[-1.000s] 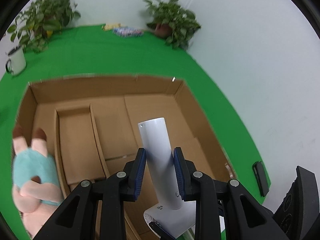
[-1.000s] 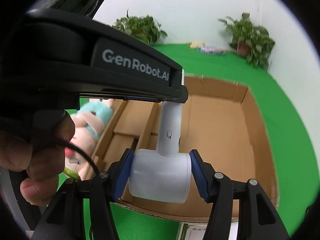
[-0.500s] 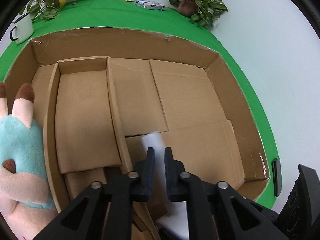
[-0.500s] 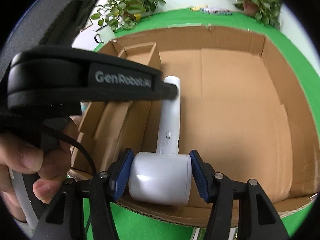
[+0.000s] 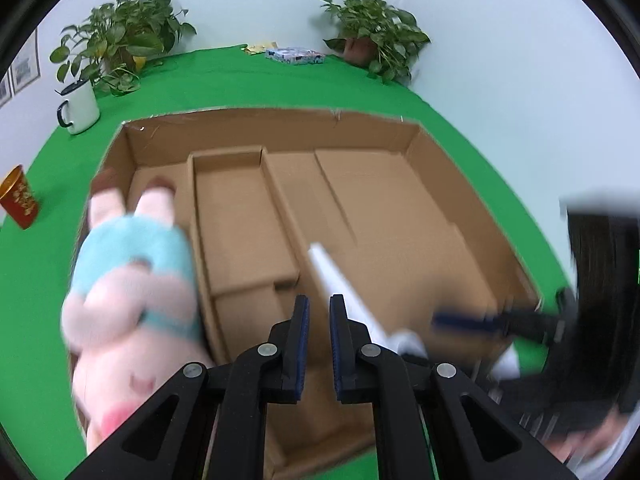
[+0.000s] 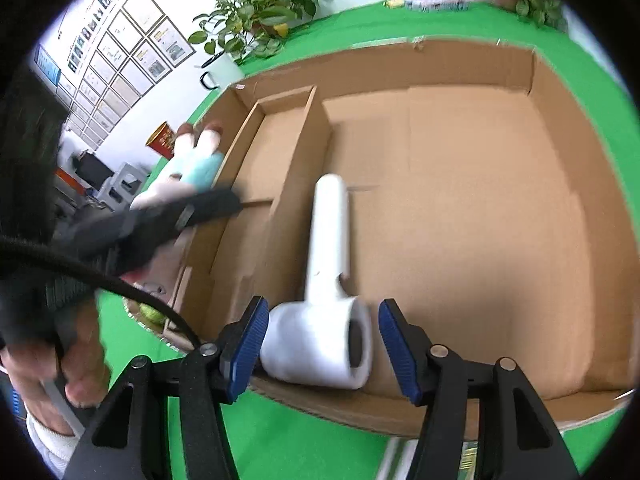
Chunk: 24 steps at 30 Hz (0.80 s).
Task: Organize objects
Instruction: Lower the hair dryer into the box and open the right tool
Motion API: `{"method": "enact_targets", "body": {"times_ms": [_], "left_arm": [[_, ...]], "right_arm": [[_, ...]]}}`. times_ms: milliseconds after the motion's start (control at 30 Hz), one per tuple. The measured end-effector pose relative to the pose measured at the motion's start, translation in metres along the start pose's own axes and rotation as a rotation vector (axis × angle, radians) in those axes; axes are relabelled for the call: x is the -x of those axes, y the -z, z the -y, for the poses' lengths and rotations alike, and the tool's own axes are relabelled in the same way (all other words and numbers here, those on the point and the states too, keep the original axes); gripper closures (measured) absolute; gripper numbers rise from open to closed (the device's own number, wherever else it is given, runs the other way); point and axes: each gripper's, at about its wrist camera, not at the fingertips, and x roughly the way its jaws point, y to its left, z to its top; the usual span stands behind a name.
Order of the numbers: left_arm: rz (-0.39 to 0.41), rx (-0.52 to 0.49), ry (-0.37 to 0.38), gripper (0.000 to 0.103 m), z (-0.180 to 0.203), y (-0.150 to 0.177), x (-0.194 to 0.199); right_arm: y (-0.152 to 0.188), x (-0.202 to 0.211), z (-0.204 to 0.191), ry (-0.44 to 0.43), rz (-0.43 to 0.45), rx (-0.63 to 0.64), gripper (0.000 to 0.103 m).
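A white hair dryer lies flat in the cardboard box, low in the frame, handle pointing up-frame, nozzle facing right. A pink-and-teal plush toy lies at the box's left.

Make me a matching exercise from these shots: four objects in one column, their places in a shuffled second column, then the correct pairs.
1. hair dryer
2. plush toy
3. enamel mug
4. red cup

A. by the leafy plant, beyond the box's far left corner
B. in the box's wide compartment
C. on the green cloth, left of the box
D. at the box's left wall

Pairs: 1-B, 2-D, 3-A, 4-C
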Motion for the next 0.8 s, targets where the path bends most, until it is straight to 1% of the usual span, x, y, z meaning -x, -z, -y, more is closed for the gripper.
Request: {"method": "enact_targets", "body": {"times_ms": [67, 100, 133, 233, 300, 333, 367, 433, 600, 733, 800], "left_arm": [[-0.023, -0.012, -0.014, 0.095, 0.003, 0.015, -0.002], [-0.031, -0.023, -0.023, 0.095, 0.004, 0.022, -0.003], [-0.037, -0.03, -0.024, 0.095, 0.005, 0.028, -0.004], [-0.068, -0.036, -0.038, 0.095, 0.007, 0.043, -0.012], [-0.084, -0.034, -0.045, 0.095, 0.005, 0.049, -0.016], [-0.095, -0.032, -0.038, 0.095, 0.003, 0.055, -0.017], [-0.097, -0.036, -0.041, 0.095, 0.004, 0.059, -0.018], [-0.086, -0.042, -0.049, 0.095, 0.004, 0.063, -0.016], [-0.096, -0.001, -0.028, 0.095, -0.001, 0.065, -0.011], [-0.1, 0.029, -0.023, 0.095, -0.004, 0.065, -0.009], [-0.103, 0.035, -0.024, 0.095, -0.004, 0.066, -0.009]], "right_arm": [[-0.008, 0.001, 0.001, 0.001, -0.001, 0.004, 0.046], [-0.014, -0.003, 0.0, 0.005, -0.014, 0.018, 0.049], [-0.024, -0.006, 0.009, 0.006, -0.024, 0.028, 0.051], [-0.029, -0.019, -0.012, 0.025, -0.083, 0.093, 0.06], [-0.029, -0.032, -0.019, 0.044, -0.132, 0.124, 0.076], [-0.028, -0.034, -0.02, 0.063, -0.145, 0.131, 0.077], [-0.027, -0.037, -0.021, 0.082, -0.135, 0.132, 0.077], [-0.026, -0.033, -0.017, 0.073, -0.123, 0.095, 0.08], [-0.022, -0.026, -0.006, 0.065, -0.102, -0.044, 0.081], [-0.023, -0.026, -0.001, 0.04, -0.103, -0.115, 0.081], [-0.027, -0.03, -0.002, 0.042, -0.104, -0.125, 0.081]]}}
